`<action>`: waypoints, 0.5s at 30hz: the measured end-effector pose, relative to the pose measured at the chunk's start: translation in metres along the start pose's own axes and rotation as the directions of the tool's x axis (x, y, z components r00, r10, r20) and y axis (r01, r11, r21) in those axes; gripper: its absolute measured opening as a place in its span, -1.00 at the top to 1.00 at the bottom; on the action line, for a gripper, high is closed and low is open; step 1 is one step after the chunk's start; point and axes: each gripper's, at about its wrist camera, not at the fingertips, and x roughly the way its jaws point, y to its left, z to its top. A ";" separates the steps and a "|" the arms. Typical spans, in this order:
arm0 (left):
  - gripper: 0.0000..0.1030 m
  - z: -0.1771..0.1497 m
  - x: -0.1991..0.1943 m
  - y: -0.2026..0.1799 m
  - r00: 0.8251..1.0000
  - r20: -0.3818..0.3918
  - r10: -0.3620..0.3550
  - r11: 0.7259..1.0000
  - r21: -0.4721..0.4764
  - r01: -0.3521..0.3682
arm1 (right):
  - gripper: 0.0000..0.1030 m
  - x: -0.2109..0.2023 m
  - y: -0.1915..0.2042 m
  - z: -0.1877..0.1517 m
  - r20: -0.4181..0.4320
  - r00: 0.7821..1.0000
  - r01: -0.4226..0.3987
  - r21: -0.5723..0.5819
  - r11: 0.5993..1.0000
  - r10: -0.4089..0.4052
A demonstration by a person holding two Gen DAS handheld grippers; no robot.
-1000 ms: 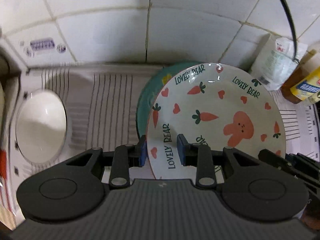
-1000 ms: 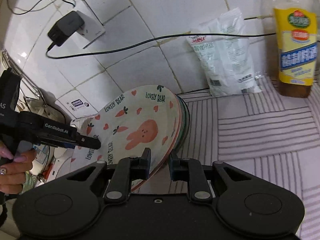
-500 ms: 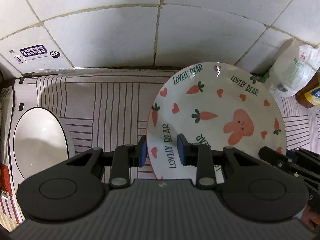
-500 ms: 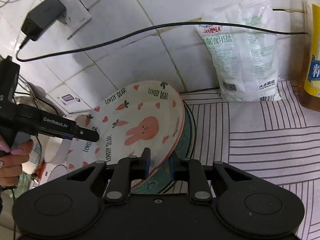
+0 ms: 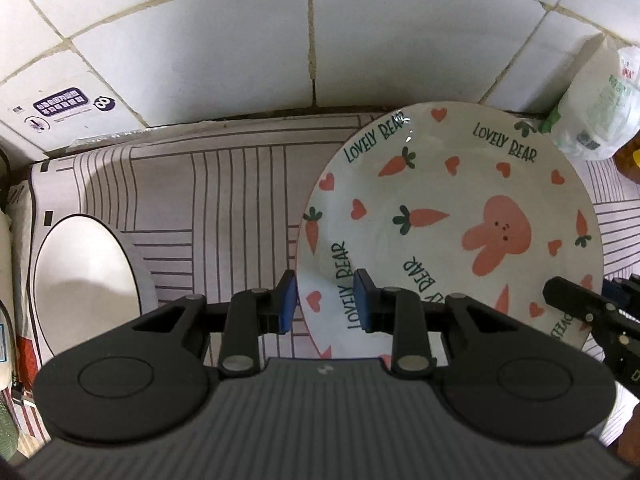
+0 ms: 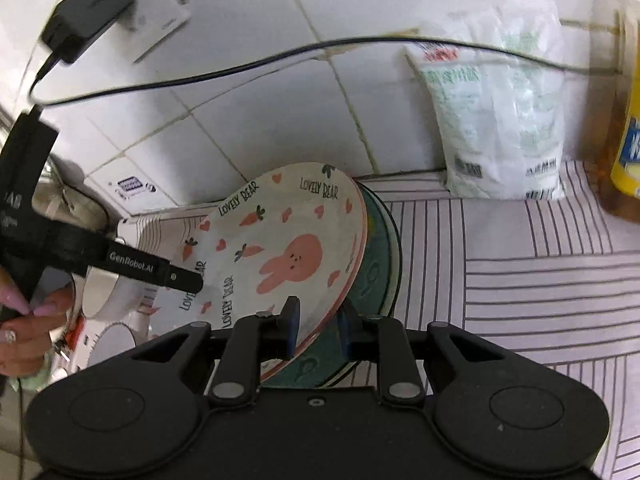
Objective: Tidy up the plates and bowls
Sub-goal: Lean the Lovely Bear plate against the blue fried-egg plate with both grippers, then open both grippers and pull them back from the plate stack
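Note:
A white plate with a pink bunny, carrots and "LOVELY BEAR" lettering (image 5: 448,216) is held tilted above the striped counter mat, close to the tiled wall. My left gripper (image 5: 324,304) is shut on its near-left rim, one blue pad on each face. In the right wrist view the same bunny plate (image 6: 288,252) has a green plate (image 6: 380,264) stacked behind it. My right gripper (image 6: 318,330) is shut on the rims of both. The left gripper (image 6: 184,278) shows on the plate's far edge, and the right gripper (image 5: 576,300) shows in the left wrist view.
A white oval dish (image 5: 84,280) lies on the mat at the left. A white salt bag (image 6: 500,120) and a yellow-labelled bottle (image 6: 628,140) stand against the wall on the right. A charger (image 6: 88,16) and its black cable (image 6: 280,56) hang on the tiles. A hand (image 6: 24,320) holds the left gripper.
Both grippers have carried the plates closer to the wall and a little lower. The green plate's edge has dropped out of the left wrist view. Both grips look unchanged.

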 end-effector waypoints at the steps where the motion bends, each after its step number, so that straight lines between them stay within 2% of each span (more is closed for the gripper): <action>1: 0.45 -0.001 0.002 -0.001 1.000 0.000 0.004 1.000 0.006 -0.004 | 0.52 0.000 0.002 -0.001 -0.001 1.000 0.013 -0.020 1.000 -0.013; 3: 0.45 -0.004 -0.001 -0.007 1.000 0.015 0.024 0.999 0.021 -0.025 | 0.52 0.002 0.011 -0.004 -0.009 0.998 0.062 -0.084 0.995 -0.063; 8: 0.47 -0.007 -0.003 -0.007 1.000 0.004 0.006 1.000 0.008 -0.006 | 0.52 0.002 0.020 -0.003 -0.004 0.993 0.113 -0.094 0.989 -0.114; 11: 0.47 -0.012 -0.006 -0.013 1.000 0.009 0.020 0.999 0.038 -0.020 | 0.45 0.003 0.040 -0.007 0.021 0.979 0.205 -0.204 0.957 -0.205; 15: 0.49 -0.018 -0.008 -0.014 0.999 0.038 0.025 0.998 0.053 -0.027 | 0.41 0.003 0.044 -0.009 0.028 0.972 0.232 -0.225 0.946 -0.231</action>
